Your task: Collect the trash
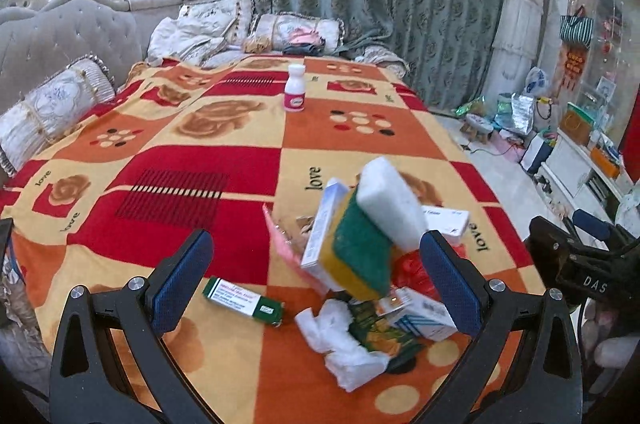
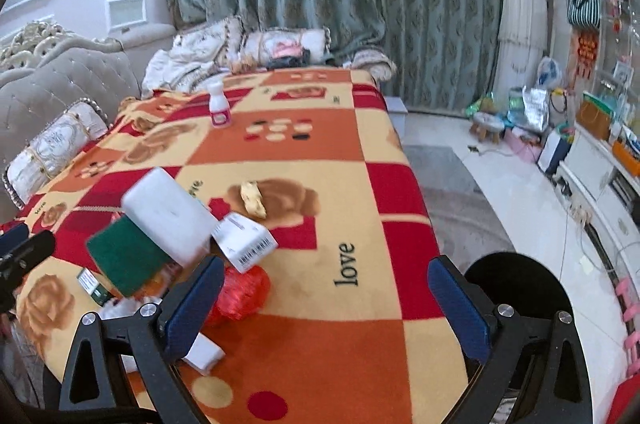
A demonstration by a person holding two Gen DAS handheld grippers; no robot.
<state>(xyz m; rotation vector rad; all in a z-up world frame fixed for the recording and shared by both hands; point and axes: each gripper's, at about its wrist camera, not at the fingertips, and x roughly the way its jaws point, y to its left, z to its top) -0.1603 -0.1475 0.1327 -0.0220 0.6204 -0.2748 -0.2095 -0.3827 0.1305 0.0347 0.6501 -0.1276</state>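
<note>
A heap of trash lies on the patterned blanket point(image 1: 168, 159): a white foam block point(image 1: 390, 203) on a green and yellow sponge point(image 1: 362, 260), a tilted white carton point(image 1: 324, 228), crumpled tissue point(image 1: 344, 344), a blue-striped box point(image 1: 424, 316), red plastic wrap point(image 1: 412, 270) and a green box point(image 1: 244, 300). My left gripper point(image 1: 316, 288) is open, its fingers on either side of the heap. My right gripper point(image 2: 326, 308) is open over the blanket, right of the foam block point(image 2: 168, 216), sponge point(image 2: 124, 256), barcode box point(image 2: 244, 240) and red wrap point(image 2: 242, 290). A black bin point(image 2: 516, 284) sits below its right finger.
A white bottle with a pink label point(image 1: 295, 88) stands far back on the blanket, also in the right wrist view point(image 2: 219, 105). A yellowish scrap point(image 2: 253, 199) lies mid-blanket. A grey tufted sofa back point(image 1: 68, 31) and cushions point(image 1: 52, 107) are left. Floor clutter point(image 2: 520, 111) is right.
</note>
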